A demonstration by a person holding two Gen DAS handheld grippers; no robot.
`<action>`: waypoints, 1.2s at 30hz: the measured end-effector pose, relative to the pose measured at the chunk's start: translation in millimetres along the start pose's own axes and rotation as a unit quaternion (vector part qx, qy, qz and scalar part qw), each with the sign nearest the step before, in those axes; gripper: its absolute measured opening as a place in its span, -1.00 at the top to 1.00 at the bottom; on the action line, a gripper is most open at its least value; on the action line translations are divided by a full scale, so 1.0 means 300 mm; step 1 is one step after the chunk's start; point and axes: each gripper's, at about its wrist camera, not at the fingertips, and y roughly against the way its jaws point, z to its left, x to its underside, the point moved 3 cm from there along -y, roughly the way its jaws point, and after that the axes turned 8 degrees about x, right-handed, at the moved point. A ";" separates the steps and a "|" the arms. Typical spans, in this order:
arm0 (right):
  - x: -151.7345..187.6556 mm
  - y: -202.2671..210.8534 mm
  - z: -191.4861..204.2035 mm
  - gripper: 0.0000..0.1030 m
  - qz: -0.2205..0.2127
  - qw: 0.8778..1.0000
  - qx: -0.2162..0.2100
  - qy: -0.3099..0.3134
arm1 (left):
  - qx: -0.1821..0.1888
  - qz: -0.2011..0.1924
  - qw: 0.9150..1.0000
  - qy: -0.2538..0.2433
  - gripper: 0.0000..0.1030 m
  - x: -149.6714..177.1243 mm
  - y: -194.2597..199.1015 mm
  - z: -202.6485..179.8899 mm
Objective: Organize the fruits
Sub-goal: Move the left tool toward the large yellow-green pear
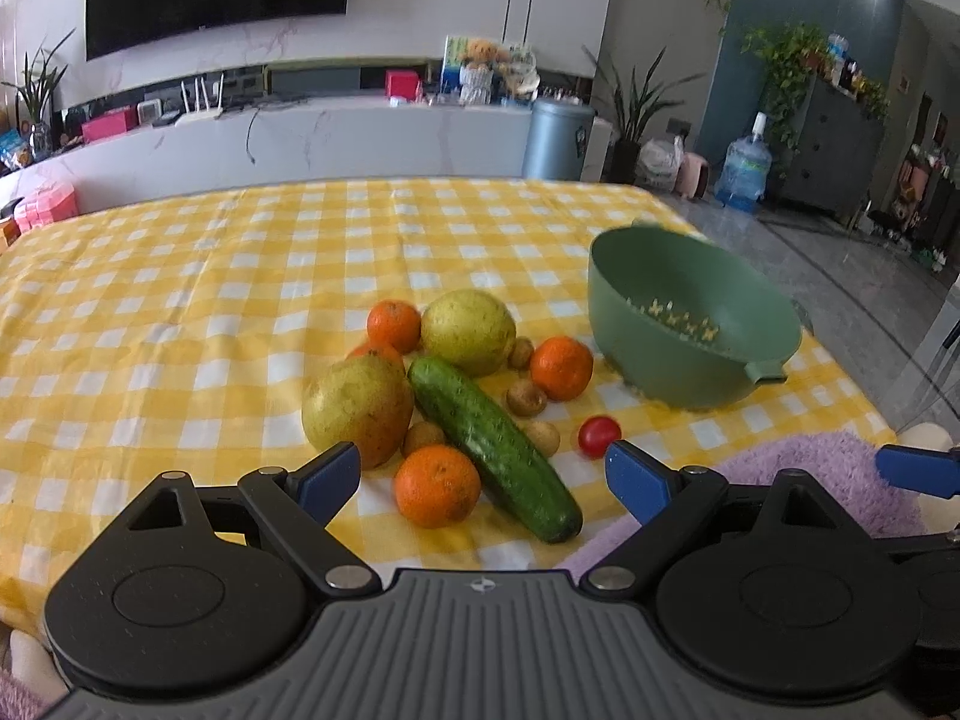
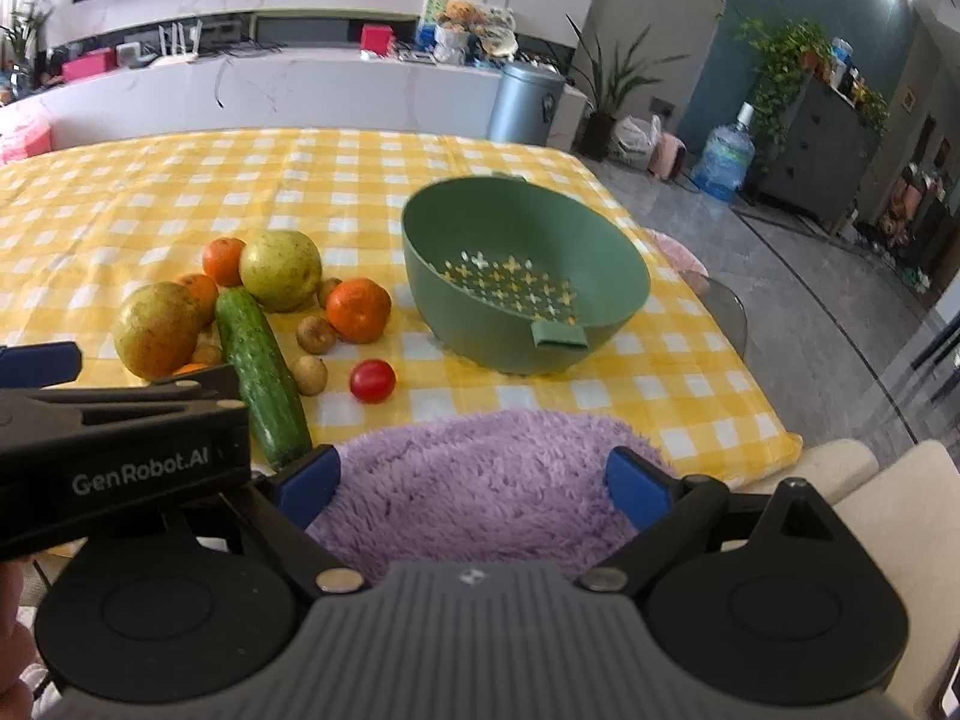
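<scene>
While both grippers hover empty, left gripper point(image 1: 483, 477) and right gripper point(image 2: 474, 483) spread wide; fruit pile point(image 1: 456, 396) on checked cloth point(image 1: 180, 300), left of green colander point(image 2: 522, 276); judgement: start with nearest orange point(image 1: 438, 485); centre jaws, close gently.

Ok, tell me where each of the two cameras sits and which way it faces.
Left wrist: on the left gripper, low at the table's near edge, facing the fruit pile around the cucumber; its open blue fingers show, plus the right gripper's tip.
Right wrist: on the right gripper, facing the green colander; its open fingers and the left gripper's body show.
Shared: cucumber, colander, cherry tomato, purple fluffy fabric.
</scene>
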 end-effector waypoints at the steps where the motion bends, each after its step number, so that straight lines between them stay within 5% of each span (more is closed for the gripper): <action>1: -0.003 0.004 -0.002 -0.78 -0.004 1.000 -0.007 -0.002 | 0.003 -0.004 1.000 -0.002 -1.00 -0.006 0.005 0.000; 7: -0.030 0.013 -0.019 -0.72 -0.016 0.995 -0.097 -0.028 | 0.025 -0.026 0.999 -0.005 -1.00 -0.049 0.032 0.013; 12: -0.062 -0.009 -0.020 -0.71 -0.023 0.994 -0.104 -0.030 | 0.035 -0.013 0.999 -0.010 -0.93 -0.075 0.005 0.054; 16: -0.081 -0.037 -0.014 -0.28 -0.016 0.993 -0.115 -0.024 | 0.034 -0.002 0.999 -0.015 -0.78 -0.083 -0.035 0.103; 20: -0.102 -0.082 0.004 0.09 -0.007 0.985 -0.171 -0.030 | 0.048 0.020 0.998 -0.024 -0.58 -0.073 -0.096 0.167; 29: -0.104 -0.190 0.123 0.12 0.031 0.973 -0.229 -0.009 | 0.033 0.040 0.999 -0.007 -0.54 -0.047 -0.193 0.294; 36: -0.149 -0.204 0.205 0.12 0.013 0.968 -0.249 0.015 | 0.073 0.046 0.996 -0.014 -0.61 -0.059 -0.219 0.318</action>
